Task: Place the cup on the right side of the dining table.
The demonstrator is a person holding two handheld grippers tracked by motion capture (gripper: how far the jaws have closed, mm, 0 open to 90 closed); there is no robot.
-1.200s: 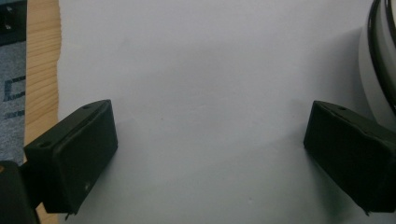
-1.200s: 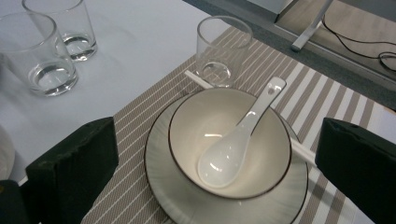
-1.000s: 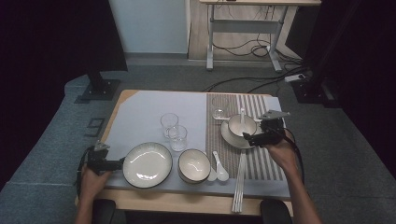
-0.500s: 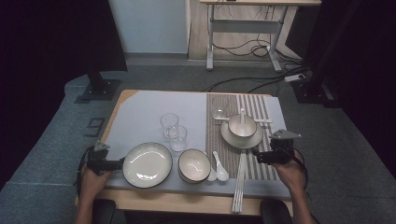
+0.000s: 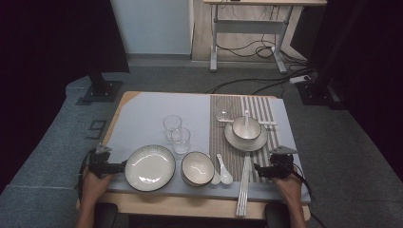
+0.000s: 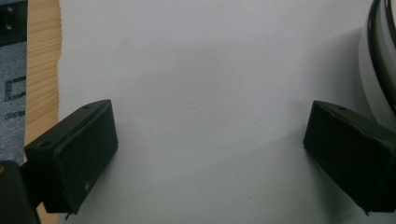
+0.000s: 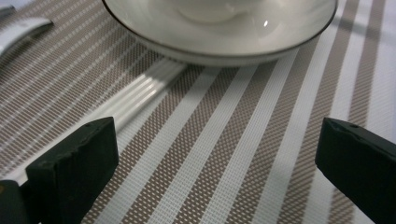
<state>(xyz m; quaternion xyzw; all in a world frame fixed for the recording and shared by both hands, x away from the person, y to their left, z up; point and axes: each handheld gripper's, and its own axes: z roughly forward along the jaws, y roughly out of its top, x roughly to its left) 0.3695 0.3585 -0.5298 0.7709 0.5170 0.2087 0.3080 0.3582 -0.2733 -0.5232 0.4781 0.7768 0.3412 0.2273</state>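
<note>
On the striped placemat [image 5: 236, 142], the right gripper [image 5: 260, 169] is sitting released beside white chopsticks [image 5: 244, 183], near the saucer [image 5: 247, 139] holding a bowl [image 5: 246, 127]. Left gripper [image 5: 121, 166] is gaping empty, just beside the big plate [image 5: 150, 167].

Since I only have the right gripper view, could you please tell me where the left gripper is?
Observer: The left gripper is at the table's near left edge, beside the large plate.
Operator: Is it holding anything?
Observer: No, its jaws stand open over bare cloth.
Operator: What sits on the small plate ahead of me?
Observer: A bowl, with what looks like a spoon in it.
</note>
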